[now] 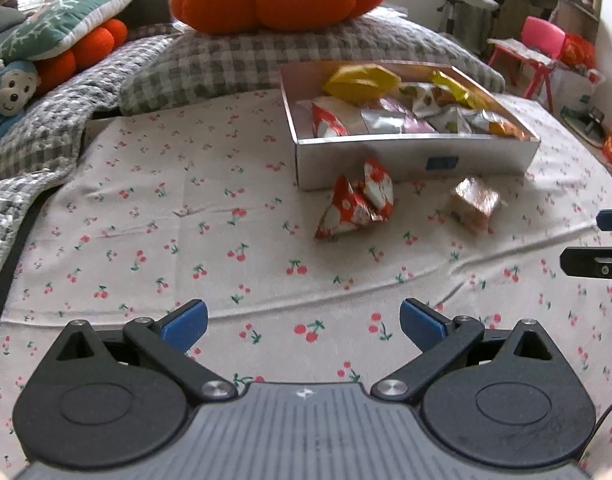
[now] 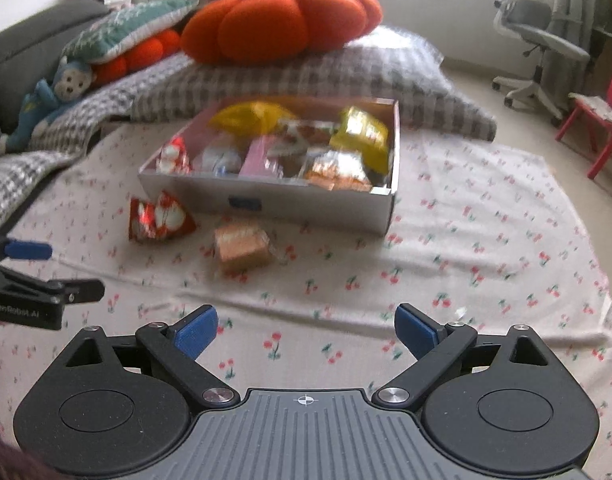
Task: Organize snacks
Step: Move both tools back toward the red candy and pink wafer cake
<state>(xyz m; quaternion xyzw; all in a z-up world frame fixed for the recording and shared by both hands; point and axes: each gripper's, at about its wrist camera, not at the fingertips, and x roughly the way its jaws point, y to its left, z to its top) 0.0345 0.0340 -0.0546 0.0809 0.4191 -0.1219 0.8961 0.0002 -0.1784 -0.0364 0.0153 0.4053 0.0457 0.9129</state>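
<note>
both grippers, left [image 1: 303, 322] and right [image 2: 306, 330], gape empty. loose red packets [image 1: 356, 204] beside the box [image 1: 414, 160] could slip or crush when pinched.

Inside a lived-in home, on the floor of a family room. Cherry-print cloth [image 2: 486, 240] spread flat, its far edge meeting a grey checked cushion [image 2: 306, 76] topped by a plush orange pumpkin [image 2: 281, 20]. Along the cloth's left edge, a checked blanket [image 1: 33, 136], a green patterned pillow [image 1: 61, 20] and a blue toy monkey [image 1: 9, 92]. Beyond the far right corner, a grey office chair [image 2: 542, 36] and a child-size red chair [image 1: 542, 46].
</note>
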